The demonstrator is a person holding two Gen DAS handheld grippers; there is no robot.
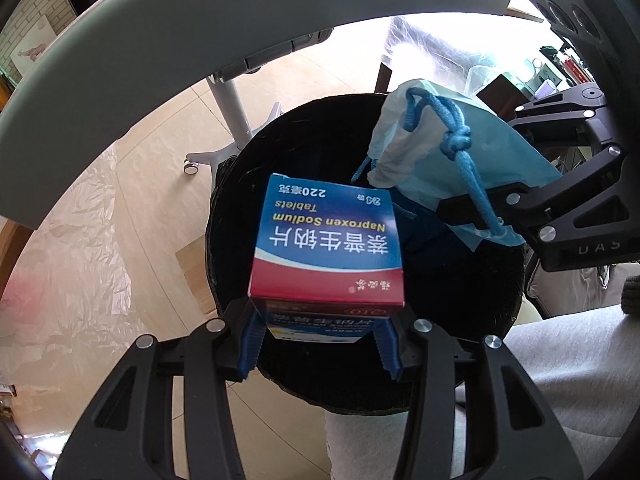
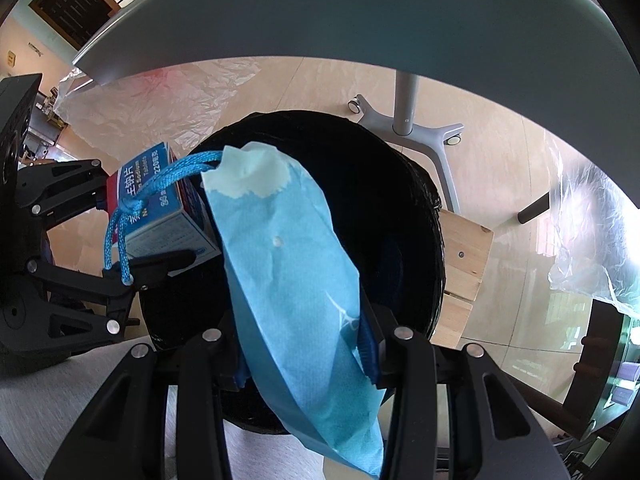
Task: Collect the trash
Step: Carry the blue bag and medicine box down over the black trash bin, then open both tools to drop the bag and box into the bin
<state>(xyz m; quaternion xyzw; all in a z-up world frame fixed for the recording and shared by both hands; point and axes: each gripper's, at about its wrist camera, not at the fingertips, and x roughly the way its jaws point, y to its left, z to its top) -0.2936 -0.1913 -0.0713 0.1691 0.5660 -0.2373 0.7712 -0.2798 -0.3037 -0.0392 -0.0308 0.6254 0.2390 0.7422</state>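
Clearly at the drop step, the left claw grips the tablet box and the right claw clamps the blue bag, both over the black bin, so next each should release.

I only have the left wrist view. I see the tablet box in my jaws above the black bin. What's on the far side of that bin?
Observer: A pale wooden block sits against the bin.
Operator: Is the right gripper holding that blue bag firmly?
Observer: Yes, the right gripper is shut on the blue paper bag, which hangs past its fingers.
Operator: Where does the bag's cord go?
Observer: The blue cord drapes across the tablet box and the left gripper's finger.
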